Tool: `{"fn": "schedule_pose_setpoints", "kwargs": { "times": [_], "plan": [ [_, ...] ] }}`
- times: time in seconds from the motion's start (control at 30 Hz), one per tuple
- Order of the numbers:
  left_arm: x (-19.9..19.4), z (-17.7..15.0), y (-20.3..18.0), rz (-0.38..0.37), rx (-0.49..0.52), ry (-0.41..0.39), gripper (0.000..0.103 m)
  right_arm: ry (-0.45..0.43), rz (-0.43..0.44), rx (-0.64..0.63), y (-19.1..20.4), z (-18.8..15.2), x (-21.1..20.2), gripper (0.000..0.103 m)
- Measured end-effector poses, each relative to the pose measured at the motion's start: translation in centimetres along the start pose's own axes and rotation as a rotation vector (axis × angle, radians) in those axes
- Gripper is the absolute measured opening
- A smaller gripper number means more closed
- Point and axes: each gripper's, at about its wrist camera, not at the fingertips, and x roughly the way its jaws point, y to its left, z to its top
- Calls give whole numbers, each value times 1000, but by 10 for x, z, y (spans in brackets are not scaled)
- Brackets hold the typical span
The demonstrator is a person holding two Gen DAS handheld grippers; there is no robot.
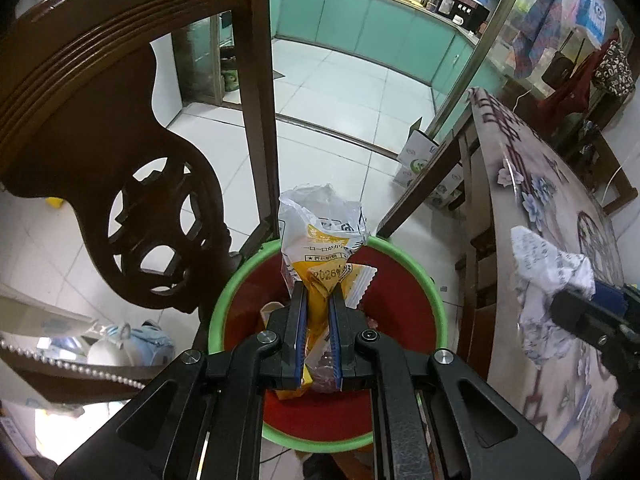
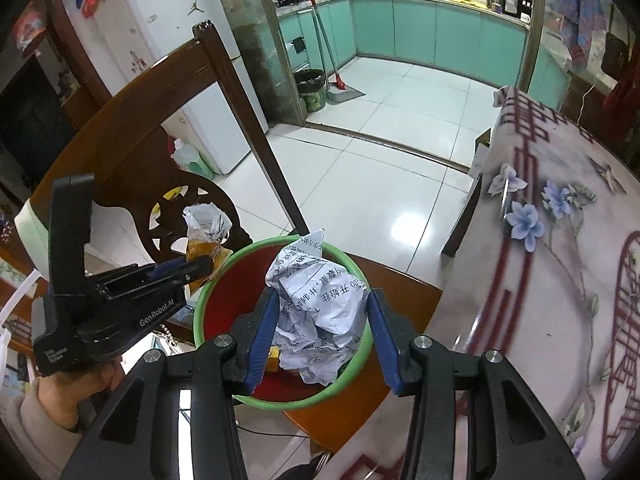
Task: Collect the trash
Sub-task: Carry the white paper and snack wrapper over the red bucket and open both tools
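Observation:
My left gripper [image 1: 319,292] is shut on a yellow and clear snack wrapper [image 1: 324,236] and holds it over a red bin with a green rim [image 1: 436,292]. My right gripper [image 2: 322,298] is shut on a crumpled printed paper ball [image 2: 320,304], also over the bin [image 2: 208,292]. In the right wrist view the left gripper [image 2: 200,268] comes in from the left with the wrapper [image 2: 206,226]. In the left wrist view the right gripper [image 1: 580,312] holds the paper [image 1: 548,268] at the right.
The bin stands on a wooden chair seat [image 2: 400,292]. A dark carved chair back [image 1: 120,140] rises at the left. A table with a floral cloth [image 2: 560,280] is at the right. White tiled floor [image 2: 360,180] leads to a kitchen.

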Motion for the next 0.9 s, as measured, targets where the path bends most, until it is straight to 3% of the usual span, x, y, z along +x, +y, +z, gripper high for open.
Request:
{"fn": "schedule_pose_setpoints", "kwargs": {
  "times": [0.9],
  "plan": [
    [45, -1, 20, 20, -47, 103, 9, 101, 20, -67, 5, 4, 56, 47]
  ]
}}
